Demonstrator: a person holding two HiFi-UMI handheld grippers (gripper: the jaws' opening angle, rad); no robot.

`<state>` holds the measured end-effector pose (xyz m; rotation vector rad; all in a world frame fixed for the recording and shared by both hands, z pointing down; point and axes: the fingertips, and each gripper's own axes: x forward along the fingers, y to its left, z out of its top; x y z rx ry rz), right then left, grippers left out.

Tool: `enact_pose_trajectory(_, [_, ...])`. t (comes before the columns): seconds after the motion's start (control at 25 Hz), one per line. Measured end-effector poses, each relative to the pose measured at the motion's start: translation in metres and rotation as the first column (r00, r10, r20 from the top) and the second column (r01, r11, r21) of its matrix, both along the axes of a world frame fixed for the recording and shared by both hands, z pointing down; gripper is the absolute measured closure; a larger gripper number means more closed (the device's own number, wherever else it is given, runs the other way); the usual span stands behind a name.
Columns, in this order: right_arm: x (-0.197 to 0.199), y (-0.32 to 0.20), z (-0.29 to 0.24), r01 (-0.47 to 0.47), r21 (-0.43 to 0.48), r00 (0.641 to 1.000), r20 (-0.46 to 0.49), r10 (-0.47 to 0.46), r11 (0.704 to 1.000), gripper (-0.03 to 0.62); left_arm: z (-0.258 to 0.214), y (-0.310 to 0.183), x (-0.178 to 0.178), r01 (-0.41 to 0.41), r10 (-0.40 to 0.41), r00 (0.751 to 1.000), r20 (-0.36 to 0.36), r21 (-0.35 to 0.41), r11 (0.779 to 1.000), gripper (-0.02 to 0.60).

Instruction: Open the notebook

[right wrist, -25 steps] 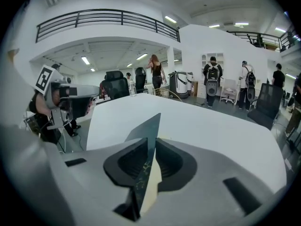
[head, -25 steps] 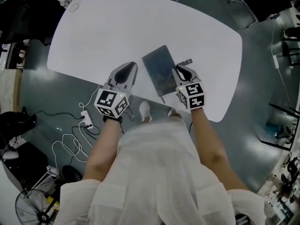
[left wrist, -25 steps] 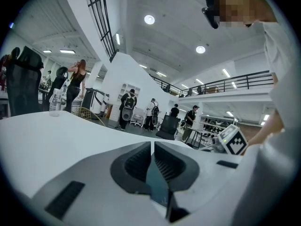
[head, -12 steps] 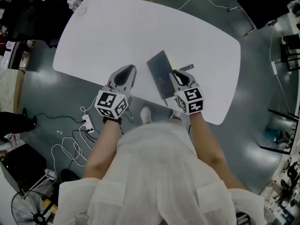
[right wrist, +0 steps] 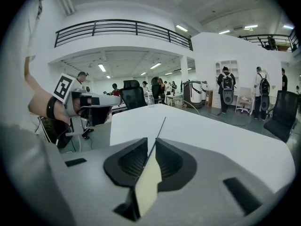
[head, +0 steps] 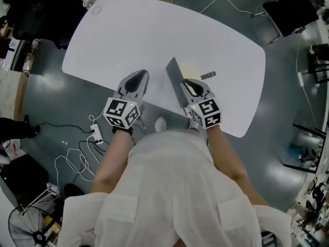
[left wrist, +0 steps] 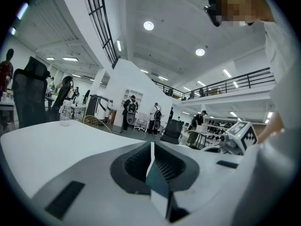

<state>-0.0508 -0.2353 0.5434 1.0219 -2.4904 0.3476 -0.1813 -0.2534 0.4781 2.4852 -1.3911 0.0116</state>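
Grey floor (head: 277,112) all round, cables (head: 77,158) trailing on it at lower left. A big white rounded bench (head: 154,30) fills the upper middle of the head view. The person stands at its near edge in a white top (head: 169,194), both forearms reaching forward. The notebook (head: 176,80) sits on the bench close to the near edge, right of centre. Its dark cover stands raised on edge, tilted, and a cream page (head: 191,68) lies flat just to the right of it. The right tool (right wrist: 151,147) is clenched on that cover: in the right gripper view the thin dark edge runs up from between the jaws, the cream inner face toward the camera. The left tool (head: 140,75) is left of the notebook, apart from it, over the near edge of the bench. Its jaws are closed together with only a hairline between them, nothing held; cannot tell if it touches the bench. A marker cube (head: 122,112) sits at the rear of the left tool. A small dark object (head: 208,75) lies on the bench just beside the page on its right, too small to identify. A clear bottle (head: 88,0) stands at the far left corner of the bench.
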Motion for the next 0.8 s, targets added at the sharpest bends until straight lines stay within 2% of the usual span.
enact_pose_trajectory(0.48, [-0.049, 0.022, -0.001, 0.116, -0.031, 0.991, 0.066, -0.113, 0.993, 0.515, 0.0, 0.017, -0.028, 0.056, -0.056, 0.998, 0.004, -0.002, 0.998, 0.558])
enact_pose_trajectory(0.8, [-0.09, 0.041, 0.014, 0.223, -0.074, 0.973, 0.07, -0.218, 0.972, 0.496, 0.005, 0.033, -0.053, 0.109, -0.108, 0.994, 0.011, -0.014, 0.994, 0.558])
